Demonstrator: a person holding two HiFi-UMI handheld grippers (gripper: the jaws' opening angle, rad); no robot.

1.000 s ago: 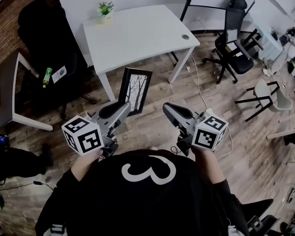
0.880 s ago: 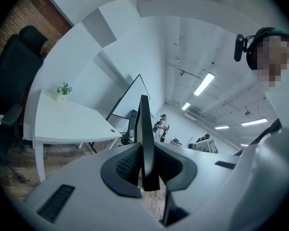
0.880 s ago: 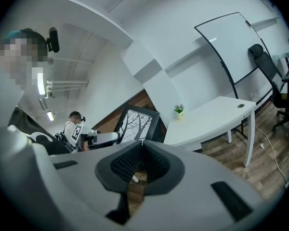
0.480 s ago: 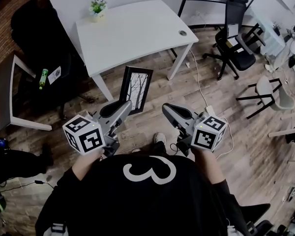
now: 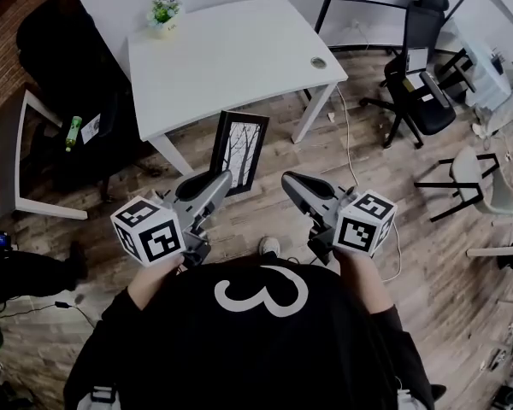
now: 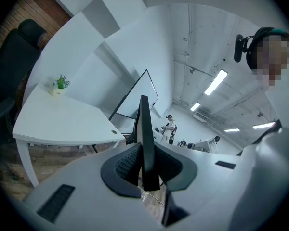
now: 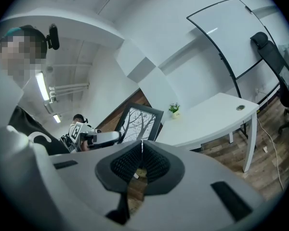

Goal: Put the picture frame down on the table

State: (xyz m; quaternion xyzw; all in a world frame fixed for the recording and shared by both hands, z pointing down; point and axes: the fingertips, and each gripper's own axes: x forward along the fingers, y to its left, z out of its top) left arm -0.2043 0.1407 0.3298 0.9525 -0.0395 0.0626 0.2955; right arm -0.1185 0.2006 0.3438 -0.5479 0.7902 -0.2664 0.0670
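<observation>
White counter [image 5: 231, 58] upper centre, potted plant [image 5: 162, 14] at its upper-left corner. Black picture frame [image 5: 239, 148], tree print, upright, clamped by left hand-held gripper [image 5: 223, 179]. Right hand-held gripper [image 5: 288, 183]: jaws together, nothing between.

Was an office: white desk [image 5: 231, 58], black swivel chairs [image 5: 426, 109], whiteboard [image 7: 226, 37] on a stand, strip lights [image 6: 216, 82] overhead, wood-plank floor [image 5: 445, 254], brick wall [image 5: 0, 75].

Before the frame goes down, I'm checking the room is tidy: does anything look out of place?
Only the green bottle: it lies on its side on the seat of the black chair, left of the white table, next to a small card. An odd spot for a bottle; nothing looks spilled.
</observation>
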